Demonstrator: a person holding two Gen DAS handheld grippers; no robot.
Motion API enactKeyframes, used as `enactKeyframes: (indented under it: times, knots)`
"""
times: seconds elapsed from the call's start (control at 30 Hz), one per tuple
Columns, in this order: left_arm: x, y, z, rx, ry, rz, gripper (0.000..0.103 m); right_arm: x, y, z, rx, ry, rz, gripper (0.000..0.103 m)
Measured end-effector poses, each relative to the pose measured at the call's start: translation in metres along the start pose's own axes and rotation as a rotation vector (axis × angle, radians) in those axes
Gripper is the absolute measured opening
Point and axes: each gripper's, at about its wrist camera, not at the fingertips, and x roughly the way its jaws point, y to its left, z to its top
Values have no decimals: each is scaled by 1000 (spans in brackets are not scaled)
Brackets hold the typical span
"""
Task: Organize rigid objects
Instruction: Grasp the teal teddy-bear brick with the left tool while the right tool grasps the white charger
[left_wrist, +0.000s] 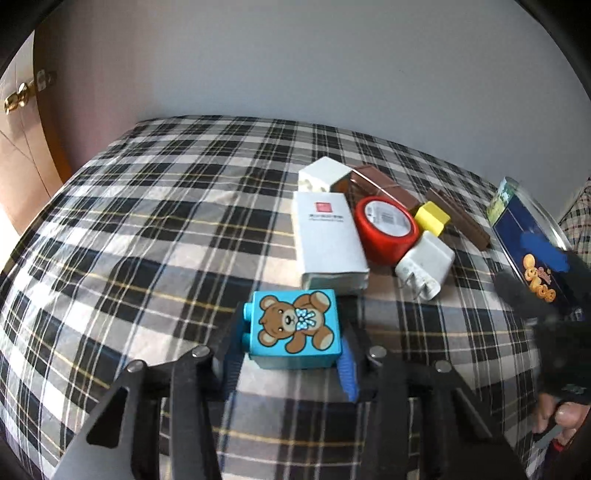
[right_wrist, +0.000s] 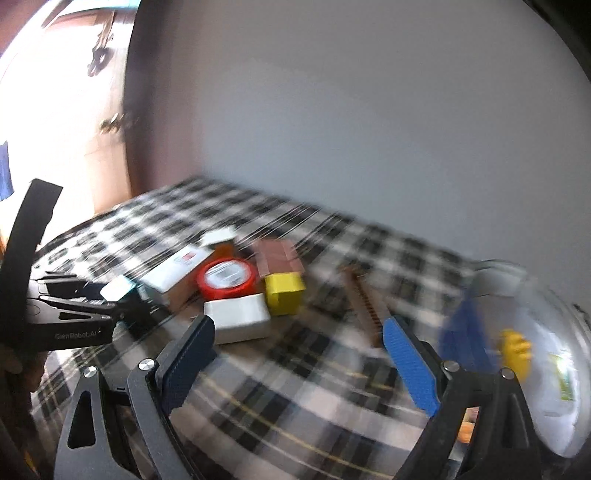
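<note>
Where legible, "GenRobot.AI" lettering on left gripper (right_wrist: 122, 308).

Glossy plastic bear block (left_wrist: 295, 328) – woven plaid cloth (left_wrist: 147, 229) – matt cardboard box (left_wrist: 328, 240).

Left gripper (left_wrist: 293, 347): black two-finger tool with blue ribbed pads, angled down toward the surface below; its jaws stood close together, one pad on each side of a turquoise toy block with a teddy-bear print (left_wrist: 295, 328), the pads pressing its sides.
Left gripper, seen from the right wrist view (right_wrist: 122, 299): black frame at the left edge, pointing right, with a pale block end showing at its tip.
Right gripper (right_wrist: 299, 350): black frame, blue pads, jaws spread wide with nothing between them; picture blurred.
Right hand (left_wrist: 565, 417): fingers wrapped round the dark handle at the lower right edge.
</note>
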Motion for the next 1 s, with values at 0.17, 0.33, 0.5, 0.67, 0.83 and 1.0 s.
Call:
enactKeyframes:
  times: [0.17, 0.33, 0.5, 0.67, 0.83, 1.0]
  knots:
    - [-3, 12, -2, -27, -5, -11, 42, 35, 22, 10, -37, 103, 35, 94]
    - [-3, 13, -2, -32, -6, -17, 42, 59, 25, 11, -31, 199, 56, 94]
    - [-4, 14, -2, -38, -7, -28, 42, 61, 15, 9, 23, 223, 105, 94]
    - [-4, 17, -1, -49, -9, -44, 42, 62, 5, 10, 94, 210, 150, 94]
    - [-4, 17, -1, -48, -9, -45, 42, 71, 0, 13, 137, 233, 152, 88]
    - [-3, 17, -1, -45, -9, -41, 43, 78, 10, 13, 96, 264, 177, 82]
